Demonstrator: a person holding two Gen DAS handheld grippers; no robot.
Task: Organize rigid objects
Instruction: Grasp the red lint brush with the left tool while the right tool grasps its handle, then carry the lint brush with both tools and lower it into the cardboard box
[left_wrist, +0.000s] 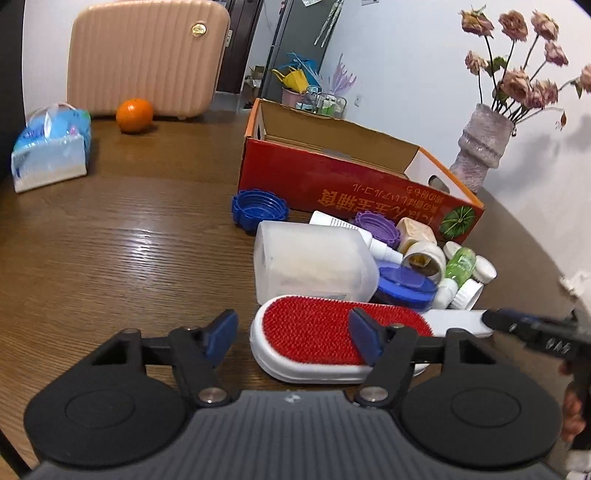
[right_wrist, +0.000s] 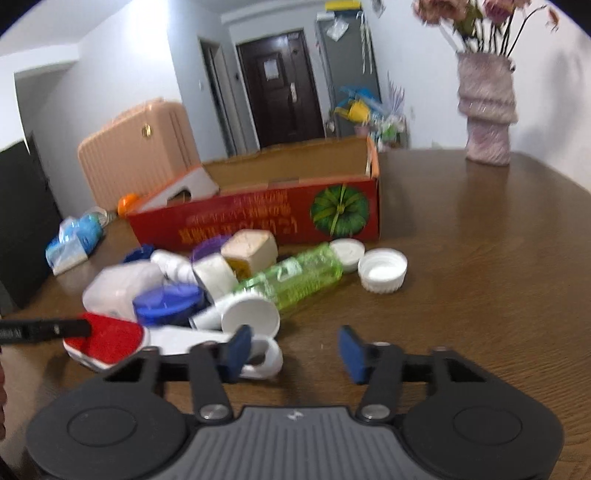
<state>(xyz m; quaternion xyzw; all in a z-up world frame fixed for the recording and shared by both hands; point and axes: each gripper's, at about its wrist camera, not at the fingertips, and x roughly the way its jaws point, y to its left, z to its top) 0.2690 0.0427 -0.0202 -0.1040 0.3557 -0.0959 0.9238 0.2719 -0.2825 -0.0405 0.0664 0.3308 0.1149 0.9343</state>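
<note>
A lint brush (left_wrist: 314, 332) with a red bristle face and a white body lies on the wooden table in front of a pile of rigid things. The pile holds a translucent tub (left_wrist: 314, 266), a blue lid (left_wrist: 404, 288), a green bottle (right_wrist: 295, 277) and white caps (right_wrist: 382, 269). My left gripper (left_wrist: 293, 338) is open and straddles the brush's head without its pads pressing on it. My right gripper (right_wrist: 295, 350) is open, and the brush's white handle loop (right_wrist: 266, 360) lies just inside its left finger. Behind the pile stands an open red cardboard box (left_wrist: 332, 177).
A loose blue cap (left_wrist: 258, 208) lies left of the box. A vase of dried flowers (left_wrist: 480, 147) stands at the far right. An orange (left_wrist: 134, 115), a tissue pack (left_wrist: 51, 147) and a peach suitcase (left_wrist: 147, 59) are at the far left.
</note>
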